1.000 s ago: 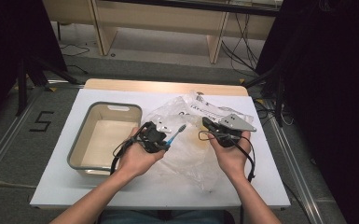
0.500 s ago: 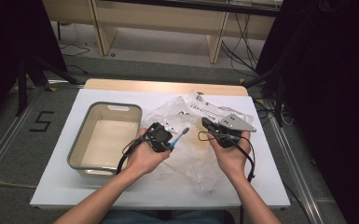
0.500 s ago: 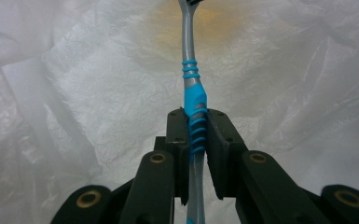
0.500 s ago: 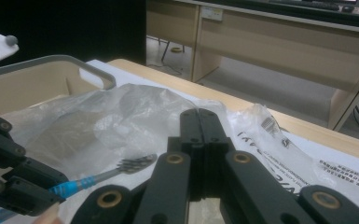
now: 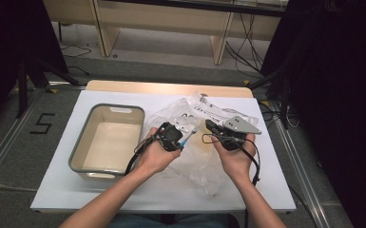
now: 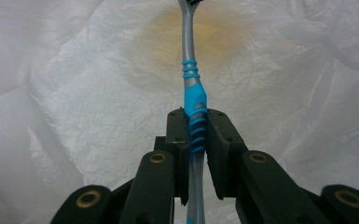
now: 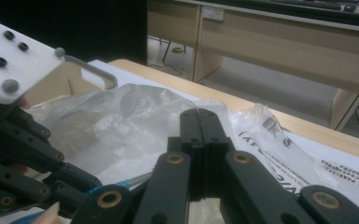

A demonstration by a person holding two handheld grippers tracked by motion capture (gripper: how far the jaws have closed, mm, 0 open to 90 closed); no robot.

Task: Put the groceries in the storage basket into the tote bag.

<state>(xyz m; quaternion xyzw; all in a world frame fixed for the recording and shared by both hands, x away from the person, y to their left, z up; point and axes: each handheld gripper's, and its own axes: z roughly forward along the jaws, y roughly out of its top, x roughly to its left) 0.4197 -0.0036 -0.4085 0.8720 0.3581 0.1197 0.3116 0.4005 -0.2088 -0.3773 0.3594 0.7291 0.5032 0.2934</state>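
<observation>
Gripping a toothbrush (image 6: 192, 100) by its blue-ribbed handle, the L gripper (image 5: 177, 137) has both pads clenched on it; brush runs straight out along the jaws w/ its head end over a yellowish patch of the plastic bag (image 6: 74, 93); in the high view the toothbrush (image 5: 188, 138) pokes out toward the R gripper, just above the bag (image 5: 195, 161).

Landmark = the bag, crumpled & clear, near the middle of the white table (image 5: 62, 190).

Nearest: person's forearms come in from the bottom edge; L hand (image 5: 154, 154) at the bag's left edge, R hand (image 5: 235, 159) at its right side; both over the bag's near half.

R gripper (image 5: 215, 128) sits just right of the toothbrush tip, over the bag; jaws closed flat together w/ nothing visible between the pads in the R gripper view (image 7: 199, 126); can't tell from the high view if it pinches the film; grey plate on top, cable looping down at the bag's right.

Left of the bag: beige bin (image 5: 138, 111) w/ grey rim, touching or just beside the bag's left edge; inside looks bare.

Far side of the bag: printed black lettering & a barcode label on the film (image 7: 272, 125); beyond it a strip of wooden tabletop (image 5: 166, 88); farther off, wooden desk legs (image 5: 221, 45) & floor cables.
</observation>
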